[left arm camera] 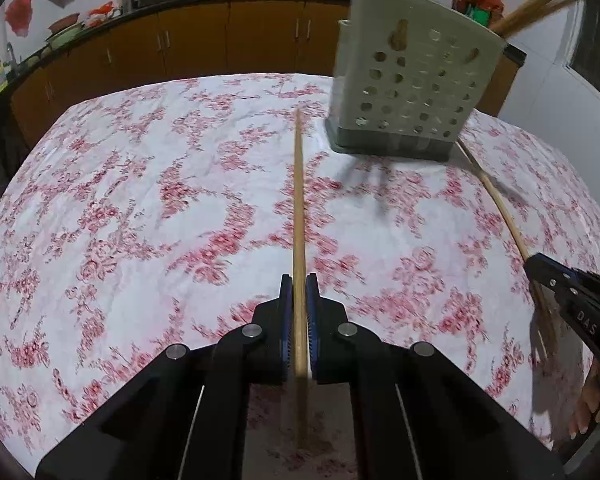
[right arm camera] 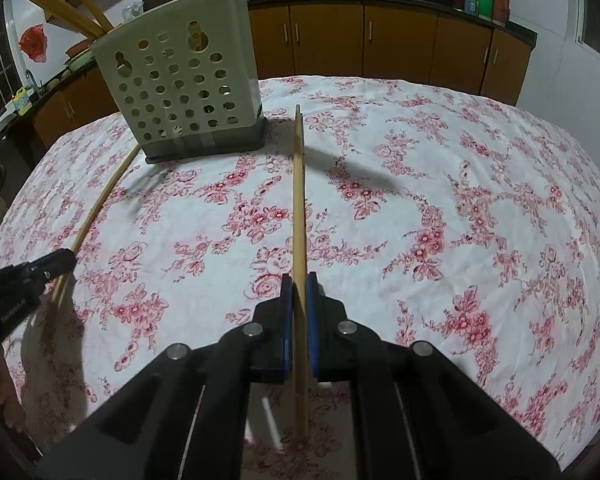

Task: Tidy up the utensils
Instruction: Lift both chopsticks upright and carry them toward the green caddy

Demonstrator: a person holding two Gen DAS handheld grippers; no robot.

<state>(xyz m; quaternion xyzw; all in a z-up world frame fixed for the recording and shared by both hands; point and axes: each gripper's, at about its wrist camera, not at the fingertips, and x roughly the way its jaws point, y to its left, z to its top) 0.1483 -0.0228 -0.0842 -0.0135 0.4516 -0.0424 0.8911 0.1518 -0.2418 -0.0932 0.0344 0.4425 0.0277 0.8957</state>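
Observation:
Between its blue pads my left gripper (left arm camera: 299, 284) is shut on a wooden chopstick (left arm camera: 298, 200) whose far tip reaches toward the pale perforated utensil holder (left arm camera: 412, 80). At the right edge of that view, my right gripper (left arm camera: 540, 268) grips a second chopstick (left arm camera: 496, 196). The right wrist view shows my right gripper (right arm camera: 299, 282) shut on its chopstick (right arm camera: 298, 192), which points just right of the holder (right arm camera: 184, 84). My left gripper (right arm camera: 66, 258) appears at the left there, holding its chopstick (right arm camera: 100, 204). Several chopsticks (right arm camera: 60, 8) stand in the holder.
The holder stands on a round table under a white cloth with red flowers (left arm camera: 140, 200). Brown kitchen cabinets (left arm camera: 200, 40) with a dark worktop and pans run behind the table. A person's hand (left arm camera: 592, 408) shows at the lower right.

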